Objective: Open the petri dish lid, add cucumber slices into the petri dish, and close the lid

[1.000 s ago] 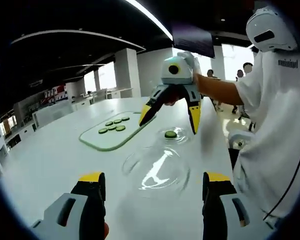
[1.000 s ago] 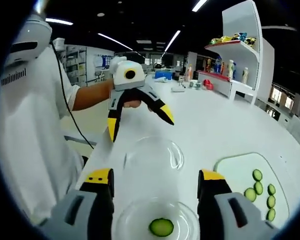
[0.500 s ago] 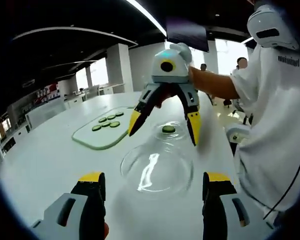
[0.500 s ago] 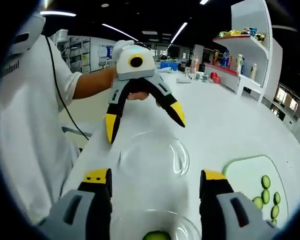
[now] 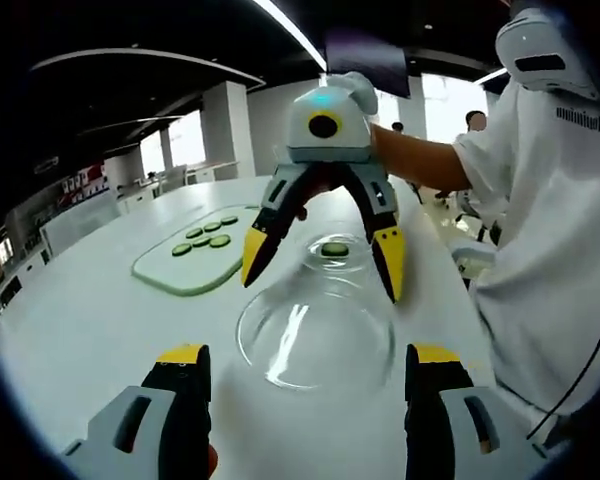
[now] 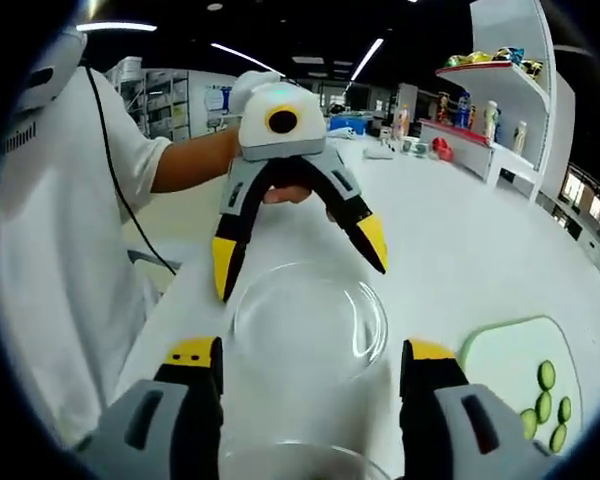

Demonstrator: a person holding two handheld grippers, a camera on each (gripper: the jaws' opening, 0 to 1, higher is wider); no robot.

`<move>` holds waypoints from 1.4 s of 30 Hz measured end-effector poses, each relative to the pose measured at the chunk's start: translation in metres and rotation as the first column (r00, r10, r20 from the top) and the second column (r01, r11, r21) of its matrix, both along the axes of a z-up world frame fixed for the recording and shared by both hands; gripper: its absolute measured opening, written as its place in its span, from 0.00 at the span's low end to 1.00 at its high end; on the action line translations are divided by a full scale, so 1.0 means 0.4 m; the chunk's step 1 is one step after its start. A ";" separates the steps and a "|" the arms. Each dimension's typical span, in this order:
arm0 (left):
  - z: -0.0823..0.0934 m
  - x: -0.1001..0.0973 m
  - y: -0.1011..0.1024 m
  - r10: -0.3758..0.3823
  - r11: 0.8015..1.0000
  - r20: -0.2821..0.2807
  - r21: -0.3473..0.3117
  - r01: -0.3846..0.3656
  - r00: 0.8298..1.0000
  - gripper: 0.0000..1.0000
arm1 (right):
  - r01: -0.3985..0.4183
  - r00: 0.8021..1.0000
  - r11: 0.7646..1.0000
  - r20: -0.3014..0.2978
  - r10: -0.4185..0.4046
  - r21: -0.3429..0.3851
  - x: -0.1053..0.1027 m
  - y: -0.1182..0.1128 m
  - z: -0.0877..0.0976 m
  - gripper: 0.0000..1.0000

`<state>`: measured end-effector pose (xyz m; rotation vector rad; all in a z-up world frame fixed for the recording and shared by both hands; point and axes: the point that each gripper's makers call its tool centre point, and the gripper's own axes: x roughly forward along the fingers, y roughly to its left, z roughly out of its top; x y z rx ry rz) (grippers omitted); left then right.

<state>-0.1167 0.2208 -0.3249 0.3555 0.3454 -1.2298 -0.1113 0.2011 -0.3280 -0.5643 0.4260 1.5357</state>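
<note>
Both claws gape empty; the right claw (image 5: 322,265) hangs over the clear lid (image 5: 315,335) lying on the tabletop (image 5: 80,320), the left claw (image 6: 298,270) opposite. The petri dish (image 5: 335,253) with its cucumber slice (image 5: 334,249) sits just beyond; thin slick glass may slip from the tips, or a skewed lid could knock the dish.

Beyond the jaws a long white table (image 5: 80,320) runs back into a dim hall. Strip lights (image 5: 290,28) cross the dark ceiling. Bright windows (image 5: 185,138) and a white pillar (image 5: 223,130) stand far off. Right of the jaws, white shelves (image 6: 505,100) hold coloured packets and bottles.
</note>
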 end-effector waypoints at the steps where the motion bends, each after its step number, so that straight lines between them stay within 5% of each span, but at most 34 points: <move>1: -0.002 0.001 -0.001 -0.002 1.000 -0.003 0.001 0.002 1.000 0.80 | -0.003 1.000 1.000 0.000 0.003 0.000 0.000 0.003 -0.003 0.72; 25: -0.014 0.020 -0.016 -0.013 1.000 -0.027 -0.015 0.013 1.000 0.79 | -0.032 0.999 0.999 -0.019 0.033 0.015 0.009 0.030 -0.021 0.72; 42: -0.021 0.008 -0.034 -0.042 0.999 -0.065 -0.033 0.040 0.997 0.67 | -0.031 0.999 0.999 -0.029 0.031 0.013 0.005 0.035 -0.028 0.68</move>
